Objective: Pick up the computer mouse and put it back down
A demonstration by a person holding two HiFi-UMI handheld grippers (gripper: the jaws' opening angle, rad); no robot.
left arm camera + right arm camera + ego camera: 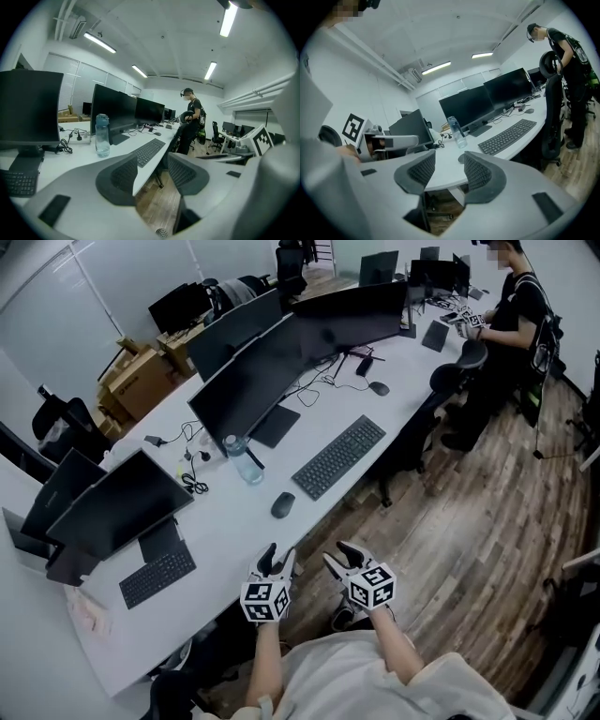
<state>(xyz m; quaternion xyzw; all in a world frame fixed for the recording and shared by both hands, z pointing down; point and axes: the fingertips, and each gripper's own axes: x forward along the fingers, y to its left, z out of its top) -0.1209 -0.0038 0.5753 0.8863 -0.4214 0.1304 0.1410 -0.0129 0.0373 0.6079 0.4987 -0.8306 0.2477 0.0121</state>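
A dark grey computer mouse [283,504] lies on the white desk [234,531], left of a black keyboard [339,456]. My left gripper [277,563] hovers at the desk's near edge, just short of the mouse, jaws open and empty. To its right, my right gripper [339,557] hangs over the floor beside the desk edge, also open and empty. In the right gripper view the mouse [461,158] peeks out behind the right jaw, beyond the gripper [446,164]. The left gripper view shows the left gripper [152,165] open, with the desk edge between its jaws; the mouse is hidden there.
A water bottle [244,461] stands behind the mouse, in front of a row of black monitors [272,362]. A second keyboard [157,575] lies at the left. A person [511,315] stands at the desk's far end, near an office chair [450,381]. Wooden floor [469,521] lies on the right.
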